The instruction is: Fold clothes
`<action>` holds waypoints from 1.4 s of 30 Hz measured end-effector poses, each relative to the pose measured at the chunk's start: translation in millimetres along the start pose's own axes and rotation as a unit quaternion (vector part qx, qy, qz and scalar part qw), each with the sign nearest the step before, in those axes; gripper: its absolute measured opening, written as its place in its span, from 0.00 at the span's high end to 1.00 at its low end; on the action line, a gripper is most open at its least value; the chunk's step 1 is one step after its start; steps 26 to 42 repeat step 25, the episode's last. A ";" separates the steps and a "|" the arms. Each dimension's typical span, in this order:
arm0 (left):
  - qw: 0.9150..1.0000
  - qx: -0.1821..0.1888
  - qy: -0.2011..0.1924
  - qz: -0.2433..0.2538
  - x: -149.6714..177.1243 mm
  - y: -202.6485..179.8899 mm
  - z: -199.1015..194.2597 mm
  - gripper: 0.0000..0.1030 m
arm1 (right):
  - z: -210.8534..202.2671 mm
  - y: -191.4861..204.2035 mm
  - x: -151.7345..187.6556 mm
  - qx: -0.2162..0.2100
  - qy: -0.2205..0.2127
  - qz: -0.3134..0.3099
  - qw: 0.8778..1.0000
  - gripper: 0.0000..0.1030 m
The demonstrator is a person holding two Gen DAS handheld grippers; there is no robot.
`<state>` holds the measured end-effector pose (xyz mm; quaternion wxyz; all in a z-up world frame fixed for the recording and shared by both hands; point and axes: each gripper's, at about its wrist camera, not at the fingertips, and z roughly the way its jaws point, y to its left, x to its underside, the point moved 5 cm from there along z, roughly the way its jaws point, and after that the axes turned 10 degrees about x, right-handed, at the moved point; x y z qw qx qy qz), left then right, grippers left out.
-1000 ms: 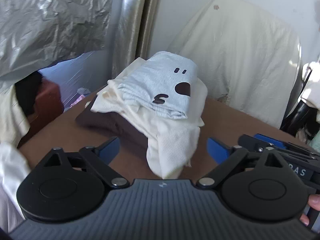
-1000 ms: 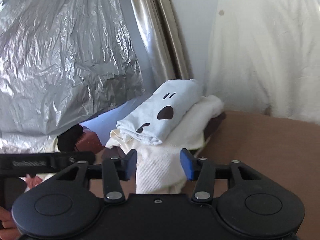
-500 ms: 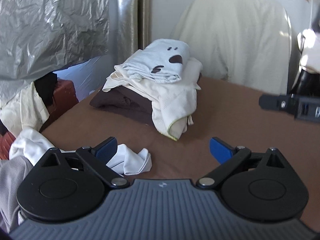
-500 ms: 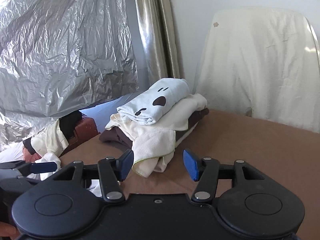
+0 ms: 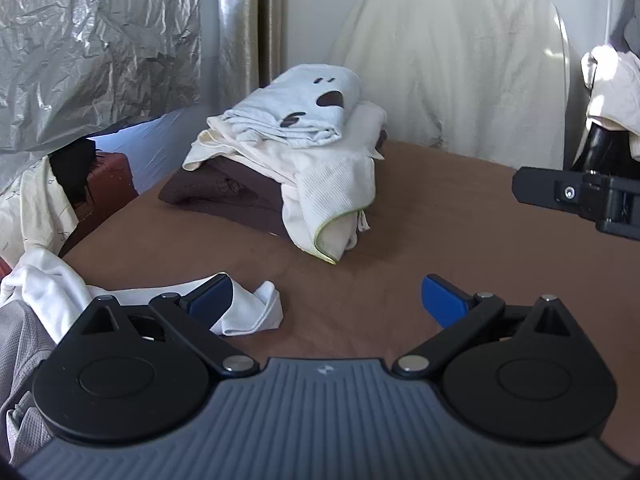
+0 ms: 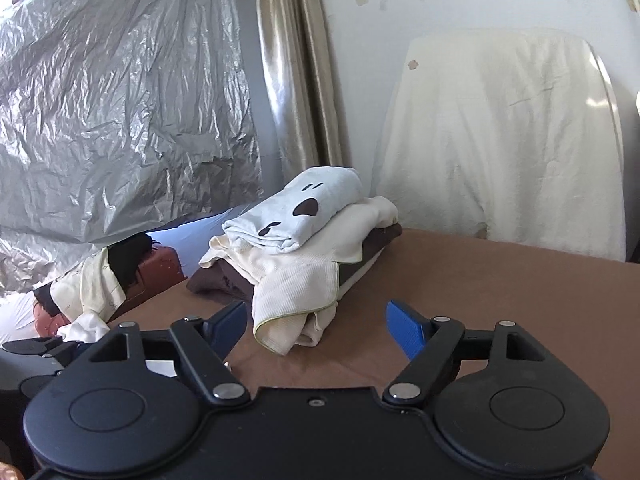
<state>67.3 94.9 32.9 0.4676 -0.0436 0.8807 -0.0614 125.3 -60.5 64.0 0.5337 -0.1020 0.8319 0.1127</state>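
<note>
Clearly the next garment to fold is the white garment [image 5: 256, 312] lying crumpled at the near left edge of the brown surface [image 5: 440, 232], with more of it trailing off toward the left rim. It looks like thin cotton: light, limp and without stiffness, so it will sag from any point it is lifted by and will not keep a shape until it is spread flat. It should not slip much, since soft knit tends to bunch between pads rather than slide.

The left tool [image 5: 326, 300] hangs just above this cloth with its jaws spread wide and nothing between them; its left blue pad sits over the bunched edge, though whether it touches the fabric I cannot say from this angle. The right tool [image 6: 316, 326] is also released, holding nothing; its jaws have just been opening, and only bare surface and the hanging corner of the pile show beyond them.

Farther back on the surface stands the folded stack [image 5: 296, 148]: a dark brown piece at the bottom, cream ribbed cloth draped over it, and a pale blue shirt [image 6: 300, 212] with dark marks on top. That pile appears finished and is best left alone, as the cream layer hangs loose at the front.

A good hold on the white garment would probably be a seam or hem, one tool on each side, so that it can be shaken open.
</note>
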 end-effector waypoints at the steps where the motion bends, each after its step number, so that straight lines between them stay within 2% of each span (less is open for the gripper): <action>1: 1.000 -0.001 0.001 0.001 1.3 -0.6 1.4 0.00 | 0.2 -1.1 1.5 0.002 0.000 0.003 1.000 0.21; 8: 1.000 0.006 0.010 -0.002 8.1 -0.4 8.5 0.00 | 5.5 -13.7 12.8 0.014 0.006 0.039 0.999 0.20; 12: 1.000 0.004 0.014 -0.007 9.3 1.9 11.7 0.00 | 9.8 -15.3 19.3 -0.006 0.044 0.063 0.997 0.20; 14: 1.000 0.003 0.013 -0.007 9.3 3.0 12.7 0.00 | 7.3 -15.0 22.4 -0.012 0.044 0.075 0.996 0.20; 18: 1.000 -0.007 0.005 0.003 8.2 3.7 13.6 0.00 | 6.7 -14.3 29.9 0.001 0.036 0.068 0.997 0.20; 24: 1.000 -0.013 0.007 0.012 8.2 3.8 16.2 0.00 | 15.3 -20.4 41.7 0.002 0.060 0.090 0.994 0.20; 42: 1.000 -0.013 0.007 0.012 8.1 3.6 16.1 0.00 | 15.7 -21.1 42.2 0.004 0.061 0.092 0.994 0.20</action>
